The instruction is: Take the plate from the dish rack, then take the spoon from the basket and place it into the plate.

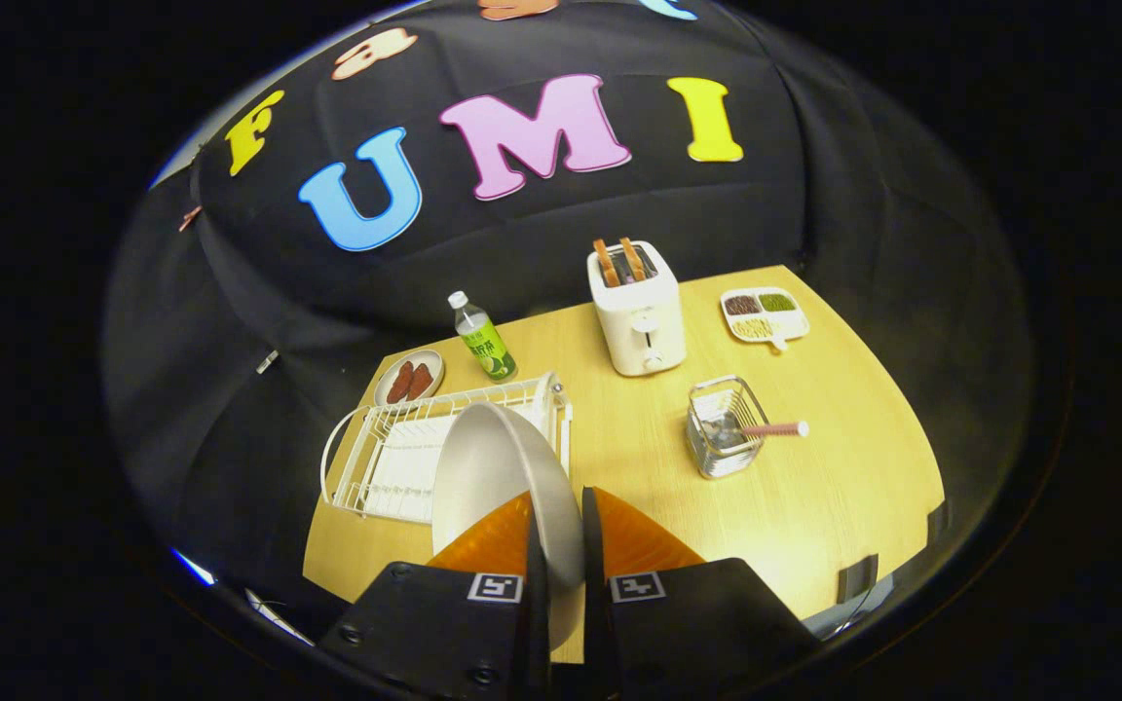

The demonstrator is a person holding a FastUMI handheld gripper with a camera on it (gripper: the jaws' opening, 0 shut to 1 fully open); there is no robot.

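Jaws clenched on the plate (498,467): both fingers (493,540) press its rim, one on each face, plate held edge-on and tilted, lifted above the counter (814,506). Gripper (558,545) is up high, looking down over the whole setup.

Just beyond the plate, partly behind it: white wire dish rack (381,458), sitting on the counter's near-left part. Plate's upper edge overlaps the rack's right end in view; can't tell if they touch.

Right of the jaws, further out: small wire basket (722,428) with the spoon (766,429) in it, bowl end down inside, pink handle sticking out sideways over the rim.

Behind the rack: small plate with two brown pieces (410,378), and beside it an upright green-labelled bottle (483,338). Mid-back: white toaster (637,310) with two slices standing in the slots. Far right corner: a divided tray (764,313) with brown, green and pale fillings.
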